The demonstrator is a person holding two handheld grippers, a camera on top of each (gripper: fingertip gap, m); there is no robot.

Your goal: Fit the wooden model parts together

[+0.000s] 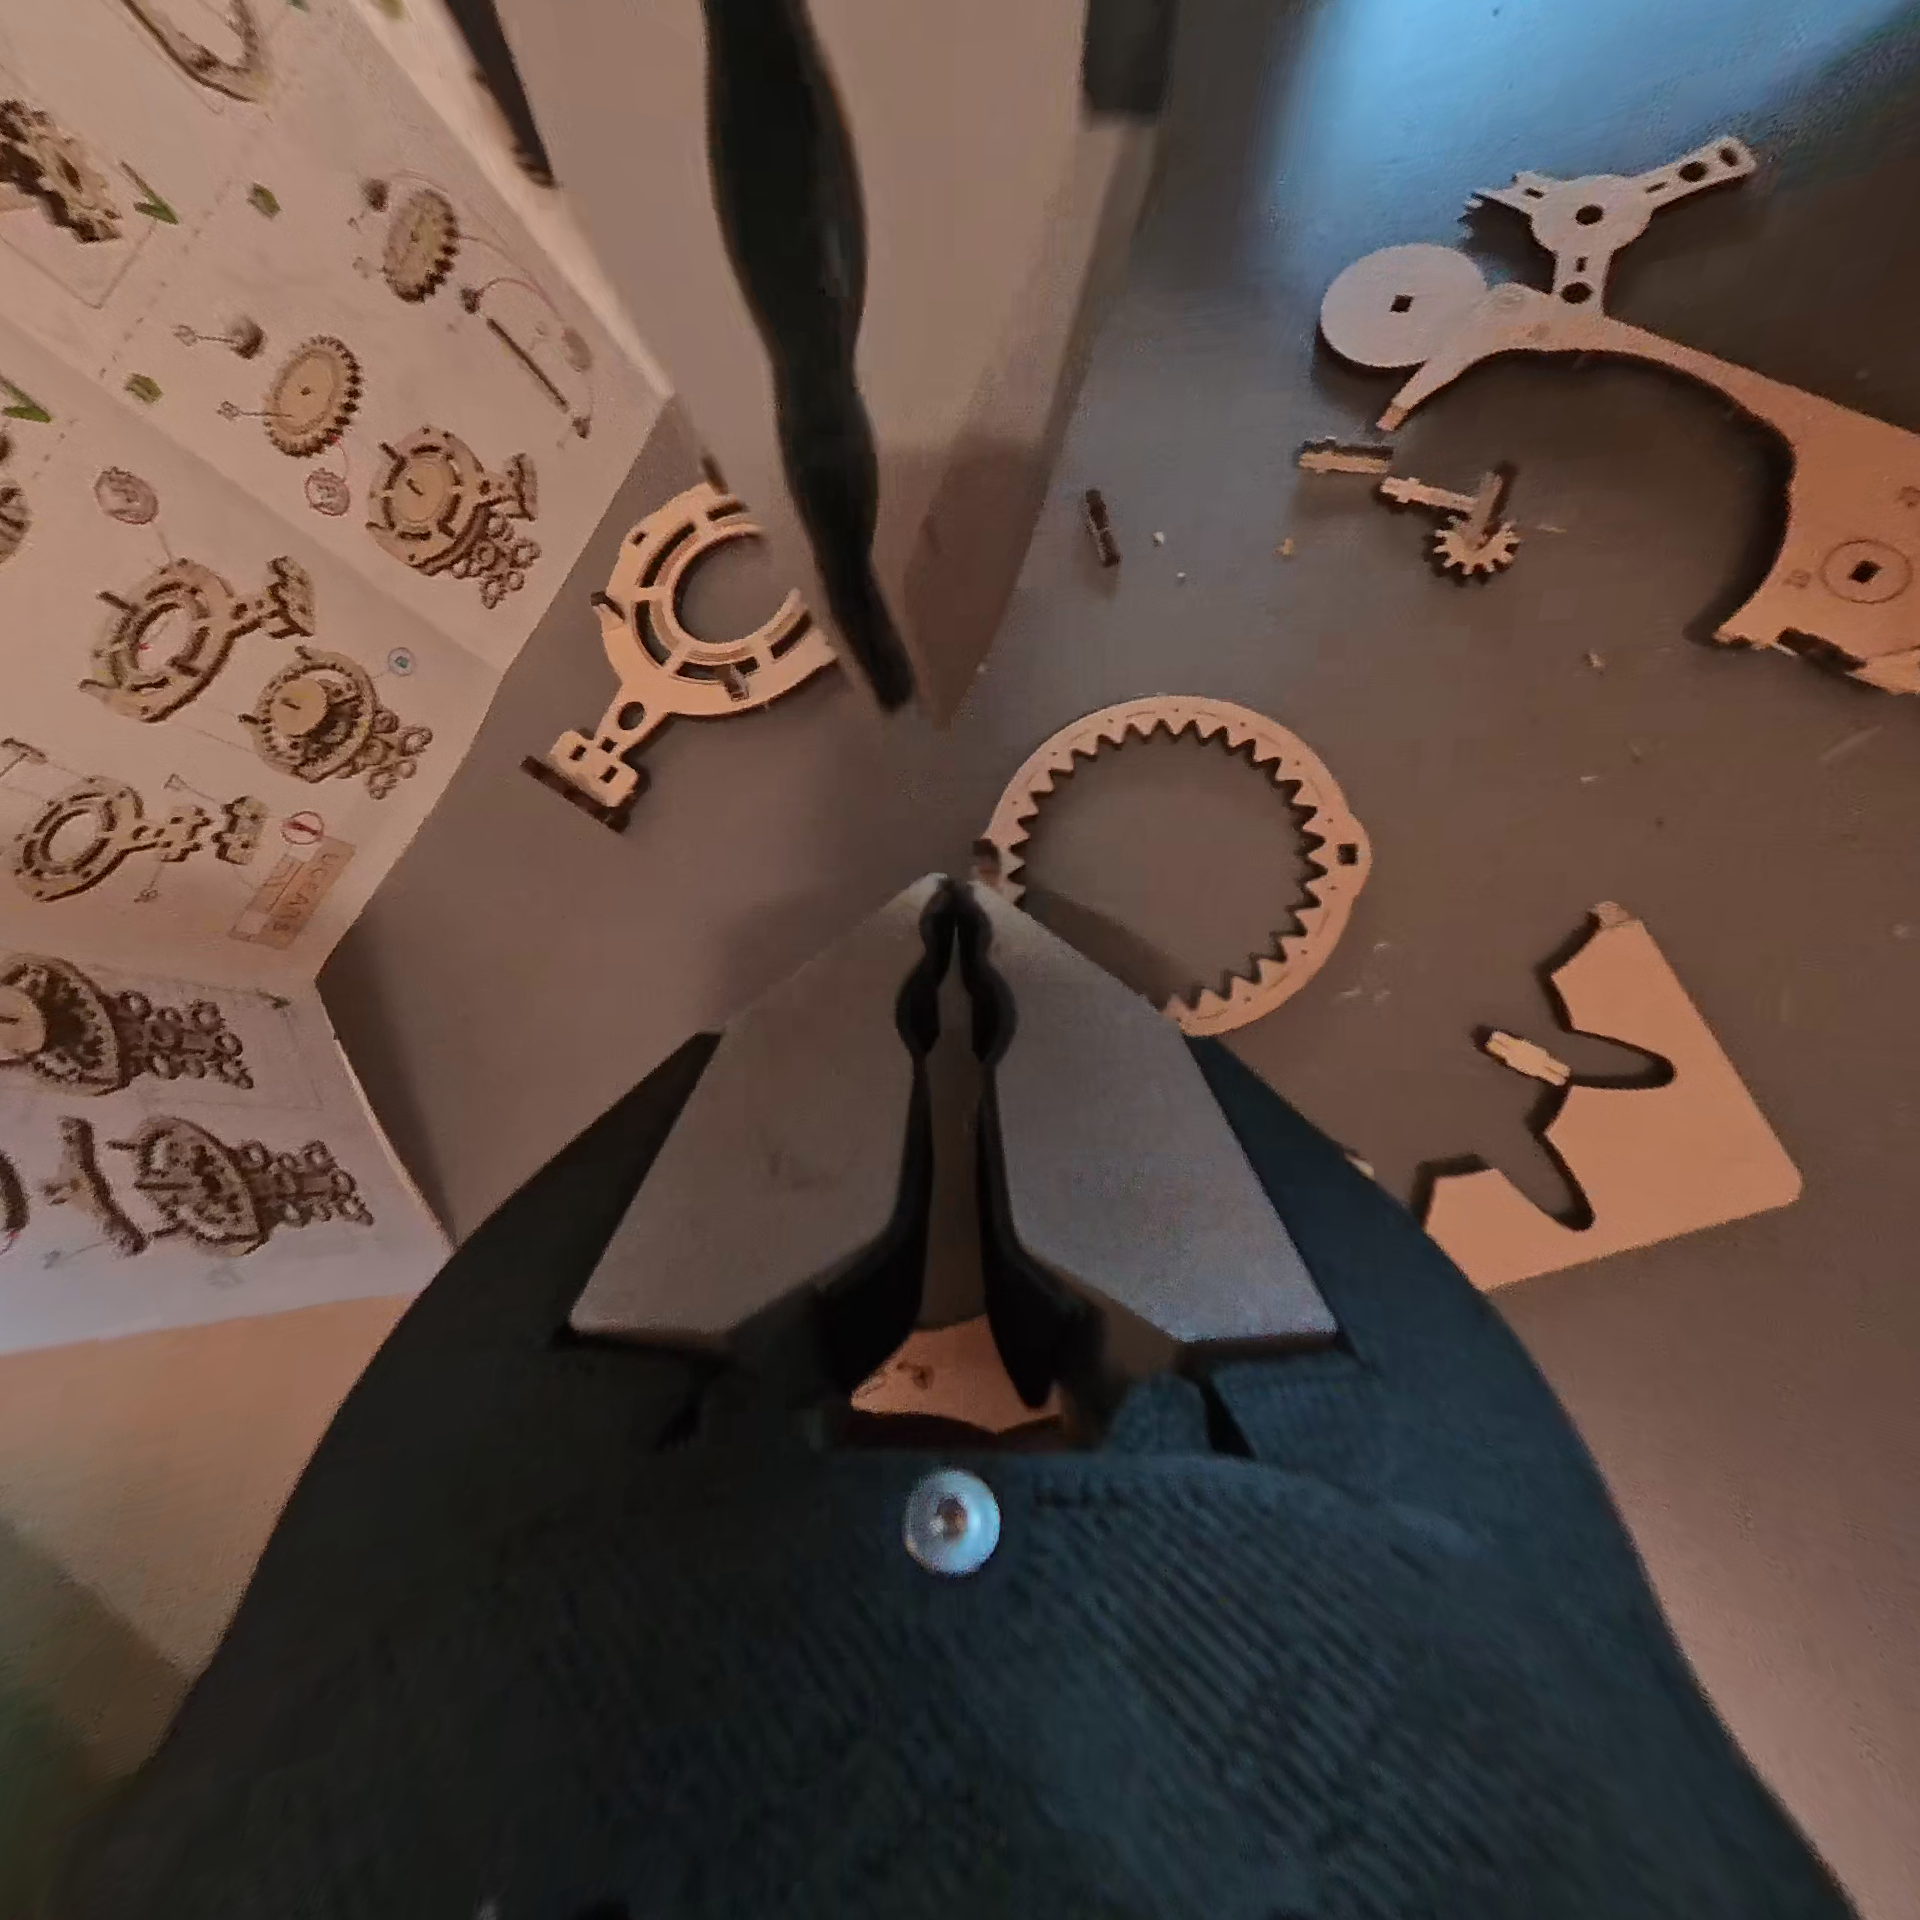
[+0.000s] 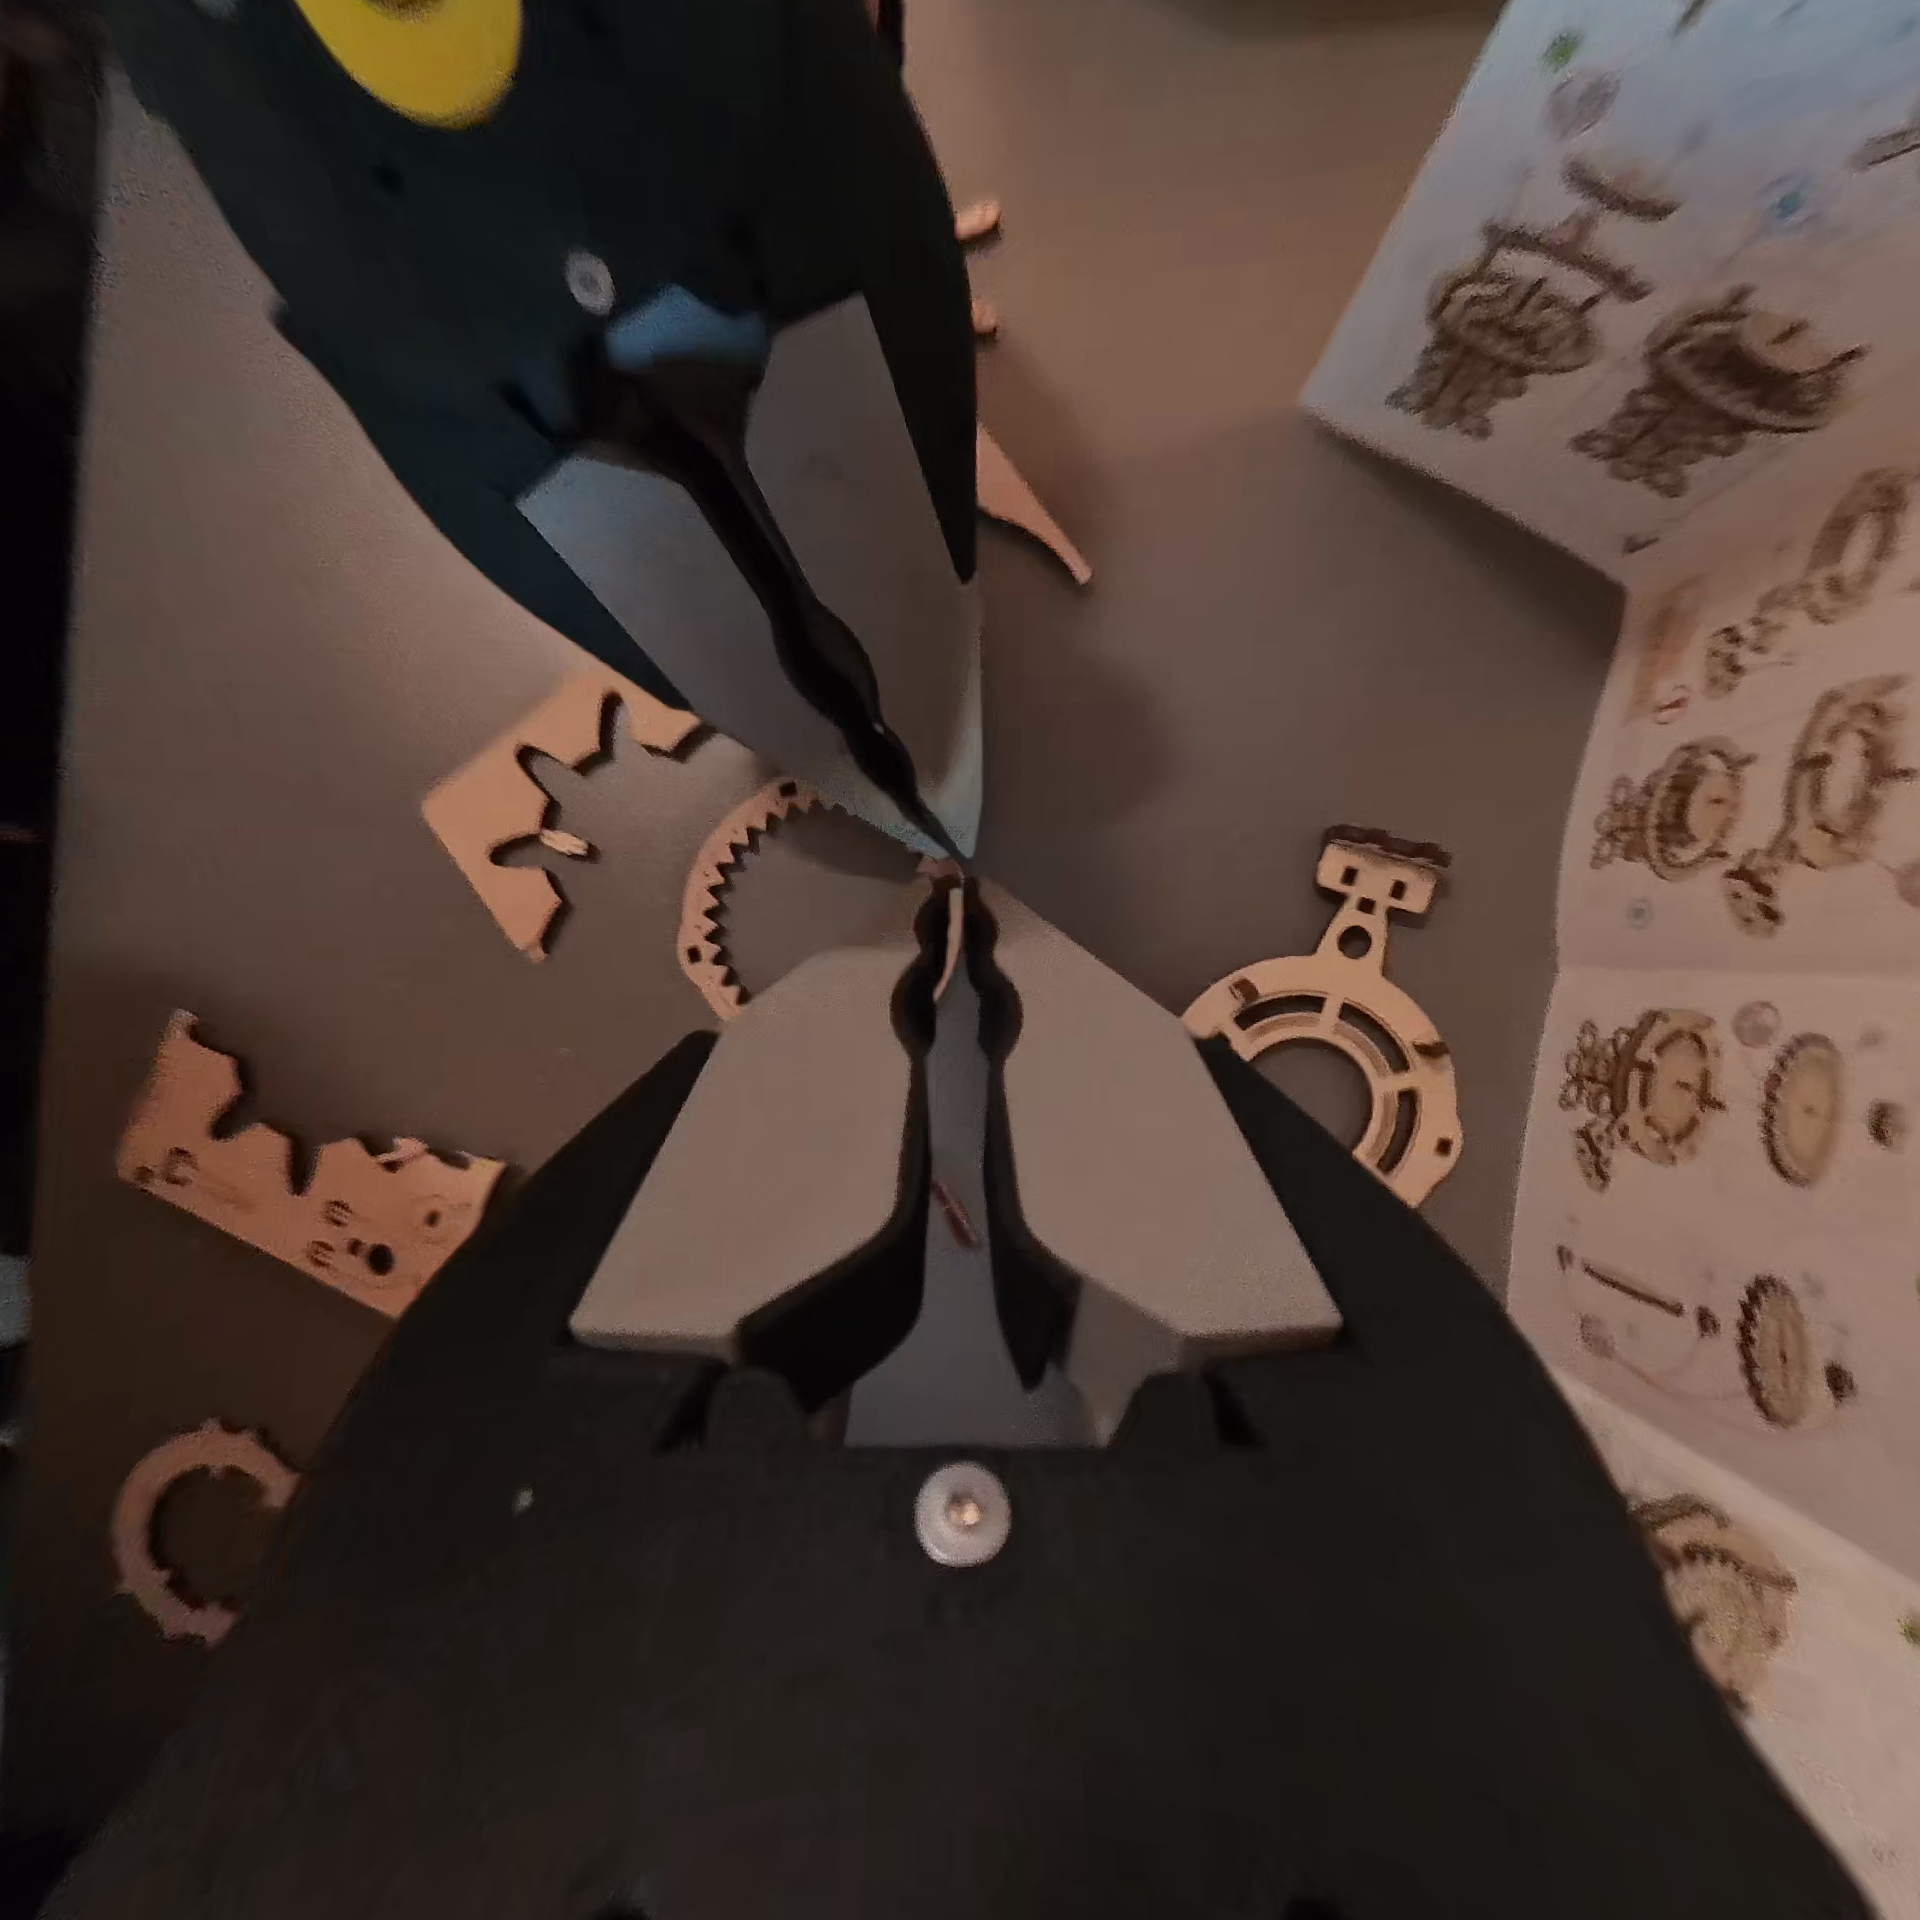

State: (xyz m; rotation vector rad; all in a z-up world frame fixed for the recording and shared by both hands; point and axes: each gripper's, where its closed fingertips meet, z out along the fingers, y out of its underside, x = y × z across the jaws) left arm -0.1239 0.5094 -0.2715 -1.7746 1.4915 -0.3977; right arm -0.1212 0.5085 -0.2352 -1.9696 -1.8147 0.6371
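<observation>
Two grippers: tips nearly meeting at the rim of the toothed ring (image 1: 1174, 862), frame centre in both views.
Left gripper (image 1: 951, 894): jaws pressed together, nothing visibly between them.
Right gripper (image 2: 954, 894): jaws closed on a small pale wooden piece (image 2: 945, 940), long axis running along the fingers.
Ring: flat on the grey table (image 1: 1351, 1558), just right of the left tips.
Nearer gripper: cannot tell; both sit at the rim.
Slotted bracket (image 1: 686, 644): apart, upper left.

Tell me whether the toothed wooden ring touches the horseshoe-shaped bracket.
Apart. The left wrist view shows bare grey table between the toothed wooden ring and the horseshoe-shaped bracket.
</observation>
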